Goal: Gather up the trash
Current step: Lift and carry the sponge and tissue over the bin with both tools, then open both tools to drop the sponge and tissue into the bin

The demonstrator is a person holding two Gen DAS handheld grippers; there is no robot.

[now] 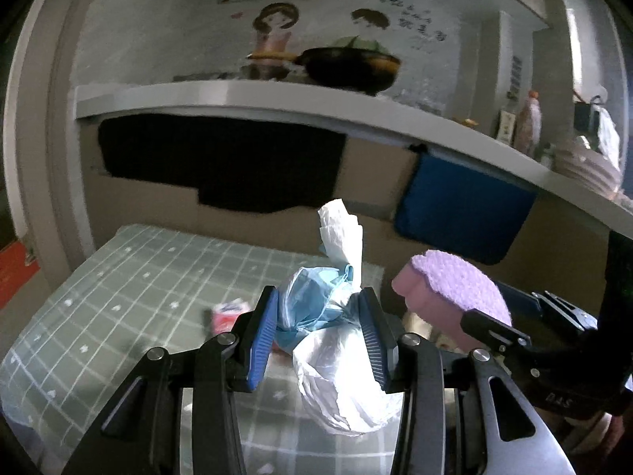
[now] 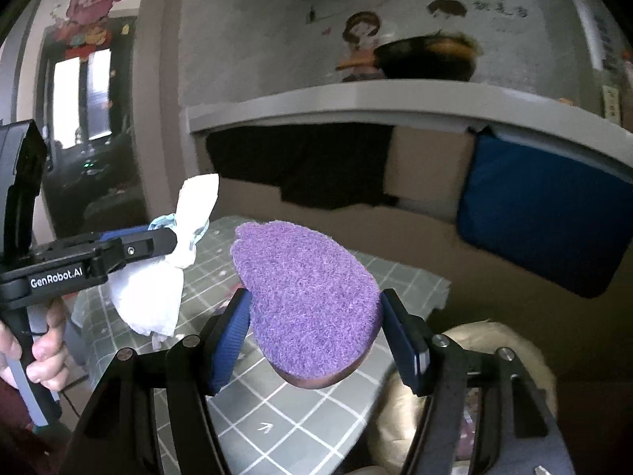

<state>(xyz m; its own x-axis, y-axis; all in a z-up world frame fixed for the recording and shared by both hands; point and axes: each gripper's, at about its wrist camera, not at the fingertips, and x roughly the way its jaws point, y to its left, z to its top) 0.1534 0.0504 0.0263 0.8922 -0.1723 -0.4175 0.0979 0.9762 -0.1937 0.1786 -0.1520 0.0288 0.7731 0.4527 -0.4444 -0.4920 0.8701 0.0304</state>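
Purple sponge (image 2: 306,301) sits pinched in the right gripper (image 2: 314,330) above the checked tablecloth (image 2: 277,411); crumpled tissue and plastic (image 1: 332,340) is squeezed by the left gripper (image 1: 322,334) (loosely bunched, so trailing folds could slip out).

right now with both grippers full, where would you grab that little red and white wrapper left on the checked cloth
Hedged: grip the red and white wrapper across its short sides, coming straight down from above. It lies low on the checked cloth, apart from other things. The picture is too blurred to show folds. The left gripper holds the tissue and glove wad.
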